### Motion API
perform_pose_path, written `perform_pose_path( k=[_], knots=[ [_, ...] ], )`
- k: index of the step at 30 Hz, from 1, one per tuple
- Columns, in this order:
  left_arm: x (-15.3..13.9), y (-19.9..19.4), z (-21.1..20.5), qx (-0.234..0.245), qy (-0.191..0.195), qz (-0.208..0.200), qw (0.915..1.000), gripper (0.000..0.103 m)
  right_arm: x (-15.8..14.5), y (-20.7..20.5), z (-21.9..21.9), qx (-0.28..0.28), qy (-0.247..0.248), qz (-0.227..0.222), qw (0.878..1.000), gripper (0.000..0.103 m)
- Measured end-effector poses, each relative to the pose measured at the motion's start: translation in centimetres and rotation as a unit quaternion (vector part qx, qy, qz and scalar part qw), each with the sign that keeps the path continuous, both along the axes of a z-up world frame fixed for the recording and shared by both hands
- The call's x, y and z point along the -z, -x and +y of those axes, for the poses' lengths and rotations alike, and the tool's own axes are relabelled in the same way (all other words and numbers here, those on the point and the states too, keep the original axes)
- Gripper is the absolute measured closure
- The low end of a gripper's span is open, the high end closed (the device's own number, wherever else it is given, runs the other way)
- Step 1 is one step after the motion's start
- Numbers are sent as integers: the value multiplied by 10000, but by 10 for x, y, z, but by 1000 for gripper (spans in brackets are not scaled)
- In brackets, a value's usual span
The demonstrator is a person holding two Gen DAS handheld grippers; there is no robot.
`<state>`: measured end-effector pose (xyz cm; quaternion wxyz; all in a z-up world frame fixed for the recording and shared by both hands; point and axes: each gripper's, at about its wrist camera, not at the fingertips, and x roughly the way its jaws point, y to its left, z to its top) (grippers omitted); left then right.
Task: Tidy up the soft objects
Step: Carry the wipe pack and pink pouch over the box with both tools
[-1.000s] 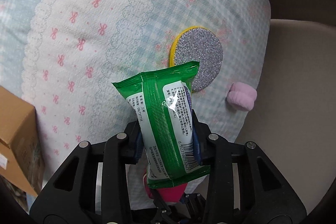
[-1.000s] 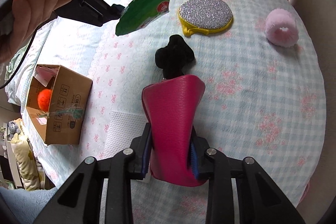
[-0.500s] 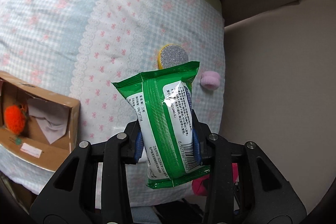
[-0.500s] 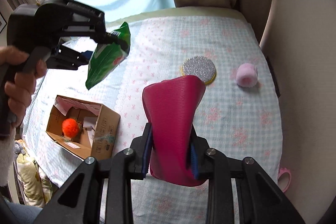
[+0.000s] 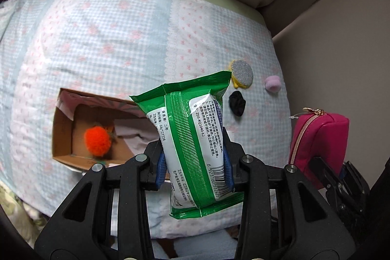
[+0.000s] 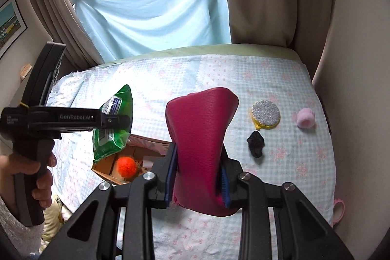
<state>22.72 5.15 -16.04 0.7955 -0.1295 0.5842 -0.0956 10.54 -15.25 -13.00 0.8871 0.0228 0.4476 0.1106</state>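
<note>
A green plastic pack of wet wipes [image 5: 195, 138] is clamped between the blue-padded fingers of the left gripper [image 5: 195, 165] and is held in the air above an open brown cardboard box [image 5: 63, 130], which rests on a bed covered with a pale blue checked quilt with pink bows [image 5: 109, 40]. Inside the box a fluffy orange pom-pom [image 5: 97, 140] is seen beside a pale folded cloth [image 5: 136, 130]. A magenta leather zip pouch [image 6: 202, 138] is pinched firmly by the right gripper [image 6: 198, 177], its upper end standing free above the fingers; in the left wrist view the pouch's gold zipper side is visible at the right edge. On the quilt to the right, a round silver glitter pad with a yellow rim [image 6: 265, 115], a soft pink ring-shaped scrunchie [image 6: 306, 118] and a crumpled black fabric scrunchie [image 6: 255, 141] are laid near one another, apart from the box. A light blue sheet [image 6: 158, 4] is hung below the window behind the bed.
</note>
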Motion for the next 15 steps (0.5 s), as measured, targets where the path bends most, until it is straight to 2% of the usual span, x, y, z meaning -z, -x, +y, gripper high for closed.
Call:
perform_pose_path(
  k=[8,15],
  knots=[
    [20,16,73,72,-341,-5,9994,70,8,11,82,-99,-230,50,9997,75],
    [53,14,123,303,-612,121,9976,70,35,0,141,-128,-245,347,9990,75]
  ],
)
